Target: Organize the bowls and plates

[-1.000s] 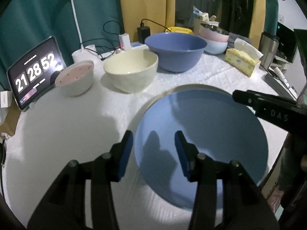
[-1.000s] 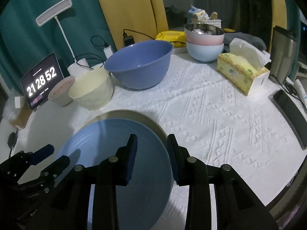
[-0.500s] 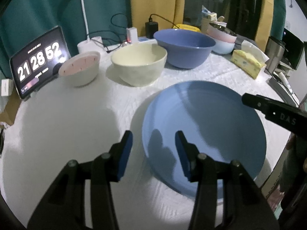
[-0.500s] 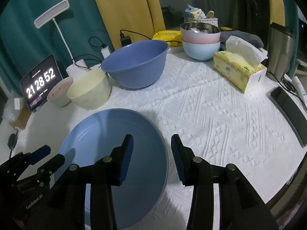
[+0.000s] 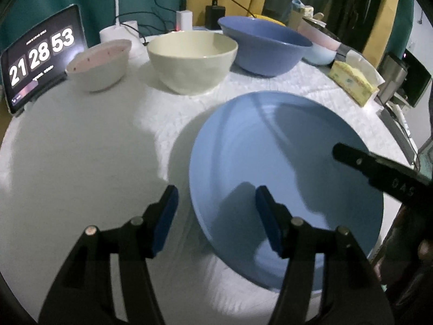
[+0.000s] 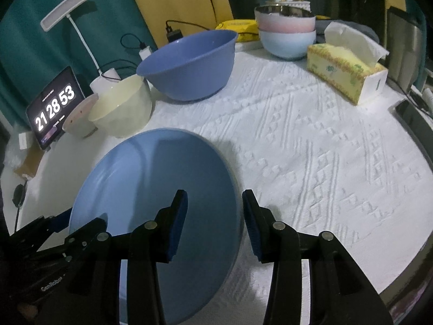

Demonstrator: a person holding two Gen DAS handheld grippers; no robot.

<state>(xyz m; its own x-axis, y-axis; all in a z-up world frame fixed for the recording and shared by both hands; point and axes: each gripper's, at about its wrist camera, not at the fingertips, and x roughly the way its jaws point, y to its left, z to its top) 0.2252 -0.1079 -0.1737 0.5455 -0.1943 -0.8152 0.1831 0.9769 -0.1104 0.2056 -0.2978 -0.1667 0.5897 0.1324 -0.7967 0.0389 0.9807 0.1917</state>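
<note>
I have the blue plate (image 5: 284,168) lying flat on the white textured tablecloth (image 6: 311,140), at the near side of the table, and both of my grippers straddle its rim without pressing on it. My left gripper (image 5: 215,211) has just been opening further: its jaws now stand fairly wide, the left pad over bare cloth, the right pad over the plate's near left part, with the plate's left edge in the gap between them. My right gripper (image 6: 213,224) has also been opening, and its jaws stand moderately apart, the left pad over the plate's surface and the right pad just outside the plate's right edge, over the cloth. In the left wrist view one black finger of the right gripper reaches in over the plate's right side.

Further off, a row of bowls runs from left to right: a small pink-lined bowl (image 5: 98,65), a cream bowl (image 5: 192,59) just beside it, and a large blue bowl (image 5: 263,44) to the right of that. At the far right sits a stack of bowls (image 6: 286,33), a pale blue one at the bottom, a pink one on it, and a metal one on top. A yellow tissue box (image 6: 346,73) lies near that stack. A tablet clock (image 6: 55,107) stands at the far left, beside a white desk lamp (image 6: 66,8).
</note>
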